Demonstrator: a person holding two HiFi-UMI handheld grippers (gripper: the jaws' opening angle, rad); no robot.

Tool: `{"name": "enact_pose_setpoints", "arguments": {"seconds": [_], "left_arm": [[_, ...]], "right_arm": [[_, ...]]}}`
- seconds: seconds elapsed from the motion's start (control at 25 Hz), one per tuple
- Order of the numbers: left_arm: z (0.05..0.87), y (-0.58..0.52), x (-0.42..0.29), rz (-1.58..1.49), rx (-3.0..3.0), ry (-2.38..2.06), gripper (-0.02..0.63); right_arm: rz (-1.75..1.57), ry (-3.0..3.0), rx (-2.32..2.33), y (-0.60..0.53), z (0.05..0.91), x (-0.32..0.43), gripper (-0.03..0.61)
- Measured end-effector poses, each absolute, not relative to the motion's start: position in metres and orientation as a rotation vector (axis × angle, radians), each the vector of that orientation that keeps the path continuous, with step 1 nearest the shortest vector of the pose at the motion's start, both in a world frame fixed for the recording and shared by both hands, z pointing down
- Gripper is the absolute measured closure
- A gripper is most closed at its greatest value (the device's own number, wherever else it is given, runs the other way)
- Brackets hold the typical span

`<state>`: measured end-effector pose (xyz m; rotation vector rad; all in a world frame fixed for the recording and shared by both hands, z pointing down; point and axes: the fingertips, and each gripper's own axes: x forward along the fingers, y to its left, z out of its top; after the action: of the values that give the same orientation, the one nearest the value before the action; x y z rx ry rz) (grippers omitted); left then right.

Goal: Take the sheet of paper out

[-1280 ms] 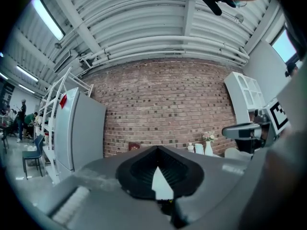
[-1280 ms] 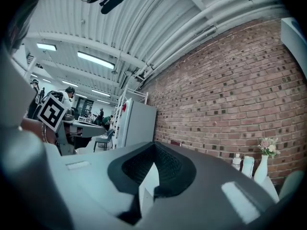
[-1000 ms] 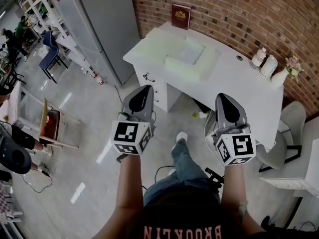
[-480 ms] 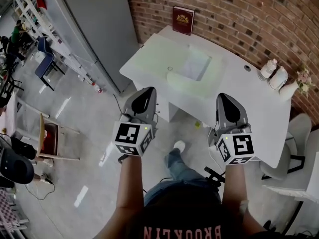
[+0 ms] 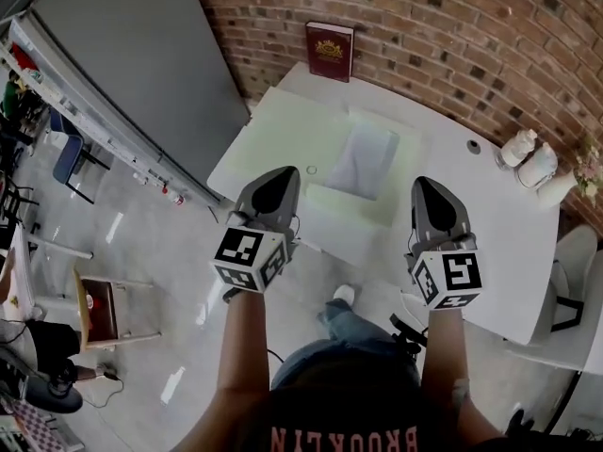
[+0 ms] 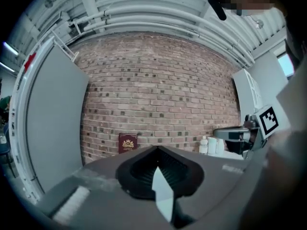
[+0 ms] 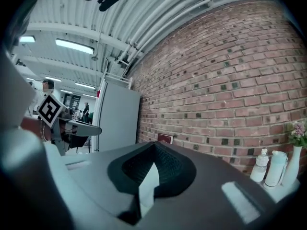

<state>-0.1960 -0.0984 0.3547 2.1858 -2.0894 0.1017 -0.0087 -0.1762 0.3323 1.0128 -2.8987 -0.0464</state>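
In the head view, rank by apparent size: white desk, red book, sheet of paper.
1. white desk
2. sheet of paper
3. red book, only slightly smaller and farther from the camera, so unsure.

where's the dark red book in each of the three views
Head view: the book stands top centre, leaning on the brick wall at the back of the white desk.
Left gripper view: the book is low, left of centre, against the wall.
Right gripper view: the book is small, near the centre, at the wall's foot.
Shared landmark: the brick wall behind it.
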Motion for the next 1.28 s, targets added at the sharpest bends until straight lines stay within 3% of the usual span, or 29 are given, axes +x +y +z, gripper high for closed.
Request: {"name": "enact_pose_setpoints", "arguments": {"seconds": [1.28], "left_arm": [[0.517,-0.285,-0.199,0.461,2.167,-1.402,0.614]], "right_arm": [[0.272,-2.547,1.356,-0.321,0.439,0.012,0.58]]}}
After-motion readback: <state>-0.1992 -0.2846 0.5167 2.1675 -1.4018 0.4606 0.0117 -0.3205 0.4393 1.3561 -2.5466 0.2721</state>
